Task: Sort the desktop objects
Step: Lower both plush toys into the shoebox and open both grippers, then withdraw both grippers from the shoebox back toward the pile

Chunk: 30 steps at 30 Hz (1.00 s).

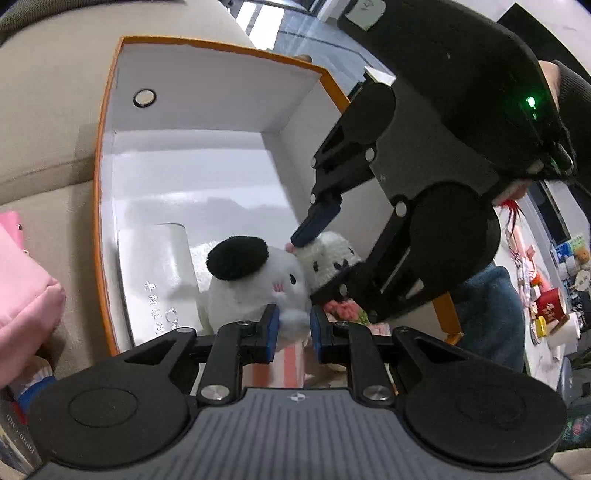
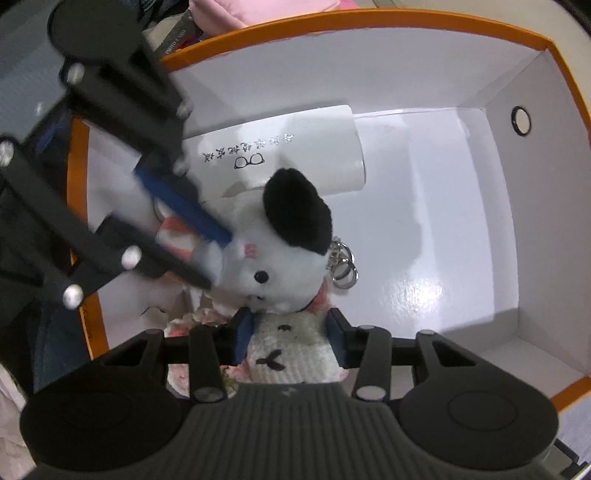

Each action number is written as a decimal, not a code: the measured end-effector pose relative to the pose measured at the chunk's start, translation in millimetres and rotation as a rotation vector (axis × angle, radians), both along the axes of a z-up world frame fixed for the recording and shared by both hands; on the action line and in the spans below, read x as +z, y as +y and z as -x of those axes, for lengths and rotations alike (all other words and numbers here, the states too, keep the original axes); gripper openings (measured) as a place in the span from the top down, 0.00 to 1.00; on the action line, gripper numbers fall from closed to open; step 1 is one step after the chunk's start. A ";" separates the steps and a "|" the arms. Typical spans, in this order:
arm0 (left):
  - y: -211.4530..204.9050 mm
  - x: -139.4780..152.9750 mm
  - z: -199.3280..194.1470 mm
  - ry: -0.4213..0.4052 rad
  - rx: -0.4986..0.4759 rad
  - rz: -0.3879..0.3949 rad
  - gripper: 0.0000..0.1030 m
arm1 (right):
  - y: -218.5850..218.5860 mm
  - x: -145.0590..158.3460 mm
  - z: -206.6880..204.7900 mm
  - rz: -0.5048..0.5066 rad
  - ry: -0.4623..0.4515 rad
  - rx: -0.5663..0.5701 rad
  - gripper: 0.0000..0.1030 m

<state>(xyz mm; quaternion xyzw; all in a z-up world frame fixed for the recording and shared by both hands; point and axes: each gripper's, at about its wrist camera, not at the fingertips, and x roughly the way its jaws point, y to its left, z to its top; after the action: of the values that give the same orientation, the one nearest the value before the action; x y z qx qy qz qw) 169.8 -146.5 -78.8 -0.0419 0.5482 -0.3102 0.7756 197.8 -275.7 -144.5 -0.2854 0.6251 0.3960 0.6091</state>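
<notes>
An orange-rimmed white box (image 1: pixel 110 110) (image 2: pixel 554 55) holds a white case with printed glasses (image 2: pixel 288 155) (image 1: pixel 159 269). A white plush dog with a black ear and a key ring (image 1: pixel 251 284) (image 2: pixel 280 254) lies in it. My left gripper (image 1: pixel 294 328) (image 2: pixel 207 254) has its jaws on the dog's muzzle. Beside it is a white knitted plush with stitched face (image 2: pixel 291 354) (image 1: pixel 332 258). My right gripper (image 2: pixel 291 338) (image 1: pixel 314 266) has its jaws against both sides of that plush.
A pink pouch (image 1: pixel 22 295) (image 2: pixel 229 11) lies outside the box on a beige surface. A pink-striped item (image 1: pixel 291 362) and pink flowers (image 1: pixel 343 308) lie under the plushes. A cluttered table with a red box (image 1: pixel 550 306) stands at the far right.
</notes>
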 end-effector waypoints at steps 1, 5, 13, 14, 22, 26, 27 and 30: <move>-0.1 0.1 0.7 -0.004 0.001 -0.001 0.81 | 1.0 0.0 2.0 0.007 -0.005 -0.002 0.51; 2.1 6.6 5.4 -0.038 0.005 -0.019 0.81 | 12.1 -2.1 14.8 0.046 -0.057 0.012 0.45; 28.6 36.7 29.7 -0.143 0.025 -0.003 0.80 | 18.4 27.8 31.5 0.062 -0.146 -0.095 0.46; 33.6 40.2 33.1 -0.157 0.032 -0.003 0.80 | 19.2 32.2 35.0 0.057 -0.161 -0.119 0.46; 73.7 74.0 54.9 -0.284 0.121 -0.046 0.80 | 19.1 79.6 42.1 -0.091 -0.357 -0.317 0.47; 106.0 89.7 62.1 -0.333 0.178 -0.069 0.80 | 24.8 110.8 50.8 -0.223 -0.477 -0.463 0.46; 115.4 94.7 64.3 -0.340 0.192 -0.076 0.80 | 31.6 118.9 51.9 -0.251 -0.503 -0.481 0.46; 140.5 100.7 64.7 -0.334 0.230 -0.113 0.80 | 66.3 133.9 55.0 -0.297 -0.562 -0.524 0.46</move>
<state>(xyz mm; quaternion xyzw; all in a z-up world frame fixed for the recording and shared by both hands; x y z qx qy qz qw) 105.1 -6.0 21.9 -0.0085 0.4203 -0.1911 0.8870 142.8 -209.4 -10.6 -0.1227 0.4221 0.2202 0.8708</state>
